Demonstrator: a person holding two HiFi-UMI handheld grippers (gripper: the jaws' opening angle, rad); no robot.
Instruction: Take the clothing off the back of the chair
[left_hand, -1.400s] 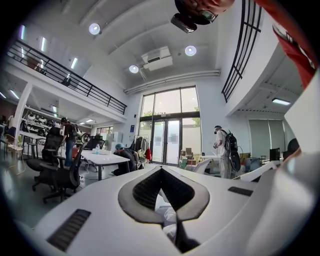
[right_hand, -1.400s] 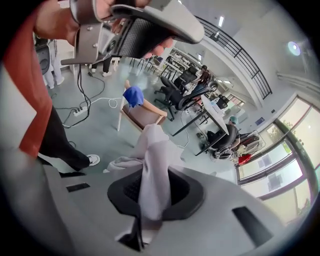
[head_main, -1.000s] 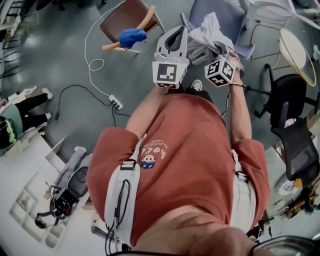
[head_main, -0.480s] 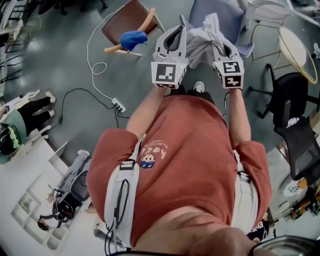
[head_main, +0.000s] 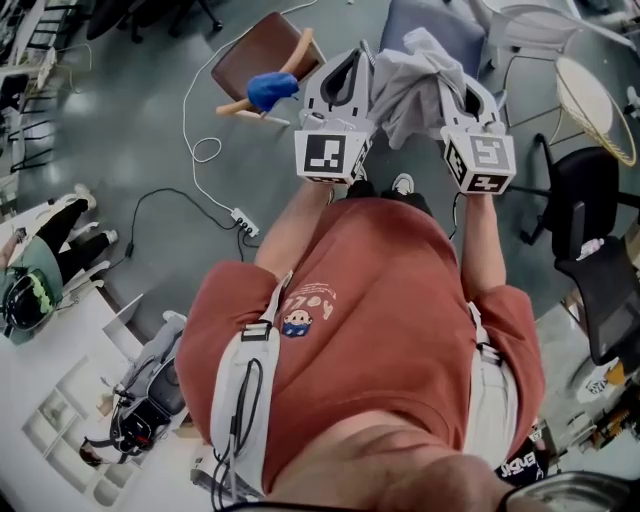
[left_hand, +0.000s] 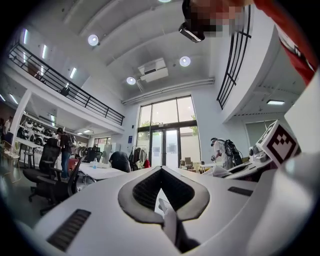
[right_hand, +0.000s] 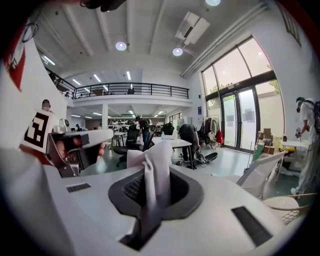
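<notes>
A grey garment (head_main: 412, 88) hangs between my two grippers in the head view, in front of a blue-backed chair (head_main: 445, 28). My left gripper (head_main: 360, 58) is shut on the garment's left edge. In the left gripper view only a thin strip of cloth (left_hand: 170, 225) shows, pinched between the jaws of the left gripper (left_hand: 164, 200). My right gripper (head_main: 458, 88) is shut on the garment's right side. A thick fold of cloth (right_hand: 156, 160) stands up from the closed jaws of the right gripper (right_hand: 152, 182). Whether the garment still touches the chair is hidden.
A brown chair (head_main: 262, 45) carrying a blue thing (head_main: 268, 88) stands to the left. A white cable and power strip (head_main: 245, 222) lie on the floor. Black office chairs (head_main: 600, 260) and a wire chair (head_main: 597, 105) crowd the right. A seated person (head_main: 40, 250) is far left.
Both grippers have risen toward the camera with the garment. The right one rose more and rolled, so its marker cube now faces me squarely. The garment hangs higher and more spread out.
</notes>
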